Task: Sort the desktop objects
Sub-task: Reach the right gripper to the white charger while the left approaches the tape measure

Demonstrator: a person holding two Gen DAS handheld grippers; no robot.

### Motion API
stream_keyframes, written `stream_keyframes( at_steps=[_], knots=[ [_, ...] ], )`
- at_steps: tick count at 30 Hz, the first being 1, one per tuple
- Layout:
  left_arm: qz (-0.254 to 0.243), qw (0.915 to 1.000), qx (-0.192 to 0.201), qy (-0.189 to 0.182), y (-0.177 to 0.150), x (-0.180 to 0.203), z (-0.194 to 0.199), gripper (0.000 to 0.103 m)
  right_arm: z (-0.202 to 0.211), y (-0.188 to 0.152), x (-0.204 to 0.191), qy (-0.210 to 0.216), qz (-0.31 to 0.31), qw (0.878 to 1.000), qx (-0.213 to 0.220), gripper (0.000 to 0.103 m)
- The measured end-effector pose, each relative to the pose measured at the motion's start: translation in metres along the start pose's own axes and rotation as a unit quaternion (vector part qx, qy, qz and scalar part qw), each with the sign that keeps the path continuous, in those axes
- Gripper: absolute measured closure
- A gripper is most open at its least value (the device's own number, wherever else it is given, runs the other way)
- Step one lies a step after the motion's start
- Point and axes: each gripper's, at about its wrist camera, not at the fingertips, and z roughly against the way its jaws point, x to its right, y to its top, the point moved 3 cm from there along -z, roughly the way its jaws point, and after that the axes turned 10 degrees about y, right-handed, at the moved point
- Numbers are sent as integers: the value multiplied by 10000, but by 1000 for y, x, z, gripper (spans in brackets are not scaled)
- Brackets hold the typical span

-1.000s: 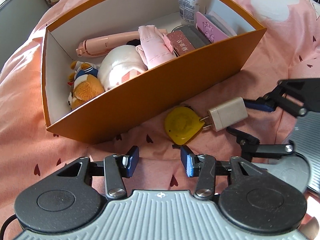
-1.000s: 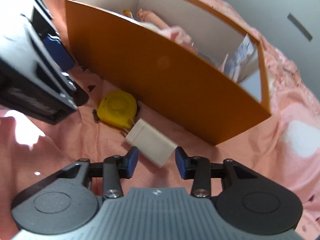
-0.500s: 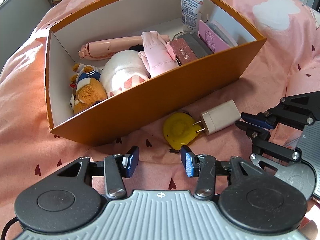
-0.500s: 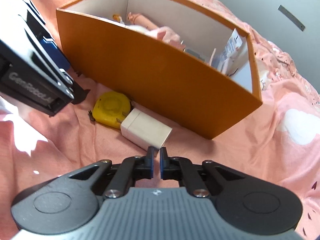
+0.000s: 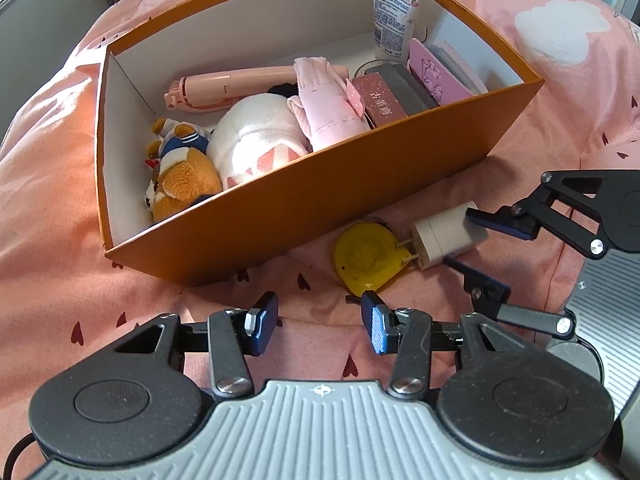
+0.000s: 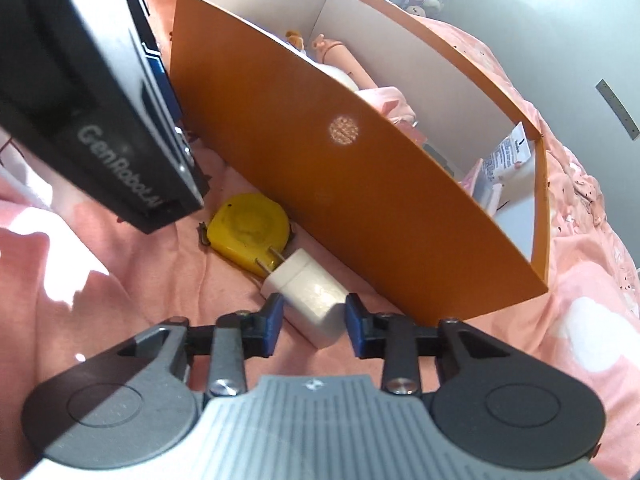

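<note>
Jaws of right gripper point(image 6: 314, 322) level, straddling white charger point(image 6: 308, 298); left gripper point(image 5: 320, 322) gaping.

The left tongs point(image 5: 319, 323) hang low and level, their blue-padded fingers point(image 5: 262, 324) spread wide with nothing between them. The right tongs point(image 6: 314, 322) reach in from the right side, fingers parted; the blue pads point(image 6: 271, 320) stand either side of a white body. Whether the pads touch it cannot be told.

Bright daylight, hard shadows, fisheye-warped edges.
</note>
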Motion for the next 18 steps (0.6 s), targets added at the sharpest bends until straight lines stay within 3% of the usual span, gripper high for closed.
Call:
stream_keyframes(
  at_steps=[6, 14, 18],
  knots=[
    [12, 9998, 113, -132, 1, 1, 3, 49, 6, -5, 9, -15, -390, 9992, 58, 103],
    [138, 9975, 415, -558, 6, 2, 3, 49, 8, -22, 51, 204, -1697, 9851, 175, 103],
    [119, 9971, 434, -612, 8, 4, -4, 49, 9, -19, 45, 285, -1974, 9793, 335, 100]
  ],
)
